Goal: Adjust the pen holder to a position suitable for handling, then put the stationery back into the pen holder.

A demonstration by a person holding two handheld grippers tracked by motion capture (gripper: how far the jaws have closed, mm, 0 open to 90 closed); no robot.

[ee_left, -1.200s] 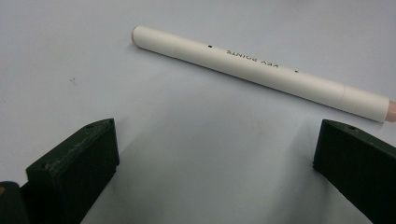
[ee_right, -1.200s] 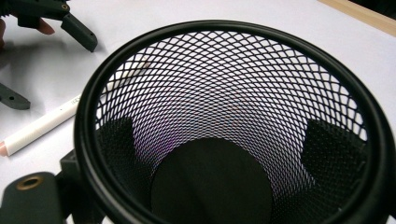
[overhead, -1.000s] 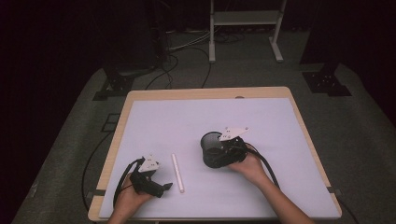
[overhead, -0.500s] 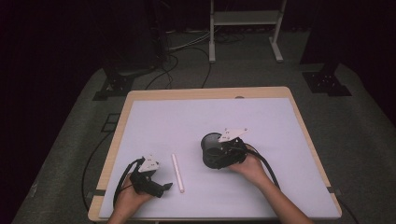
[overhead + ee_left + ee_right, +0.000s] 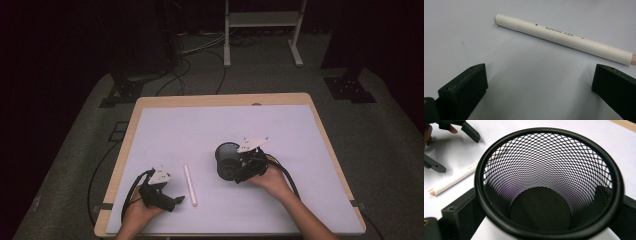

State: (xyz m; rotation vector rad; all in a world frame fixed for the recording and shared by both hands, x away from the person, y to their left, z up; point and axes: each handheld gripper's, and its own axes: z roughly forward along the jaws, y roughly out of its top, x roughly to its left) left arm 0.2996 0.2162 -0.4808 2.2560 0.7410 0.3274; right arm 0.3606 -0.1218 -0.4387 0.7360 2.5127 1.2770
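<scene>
Lower left: our left gripper point(image 5: 176, 200) spread wide beside the white pen point(image 5: 190, 184) | centre: our right gripper point(image 5: 239, 169) clasping the mesh cup point(image 5: 227, 158) between its 2 jaws.

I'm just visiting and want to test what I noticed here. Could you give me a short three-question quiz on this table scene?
1. True or false: the white pen already stands inside the black mesh cup.
2. Which gripper has its jaws around the cup: A) left gripper B) right gripper?
3. Fill in: the left gripper's jaws stand ____, with the pen lying just beyond them.

Key: 1 false, the pen lies flat on the white table sheet; 2 B; 3 open.
</scene>
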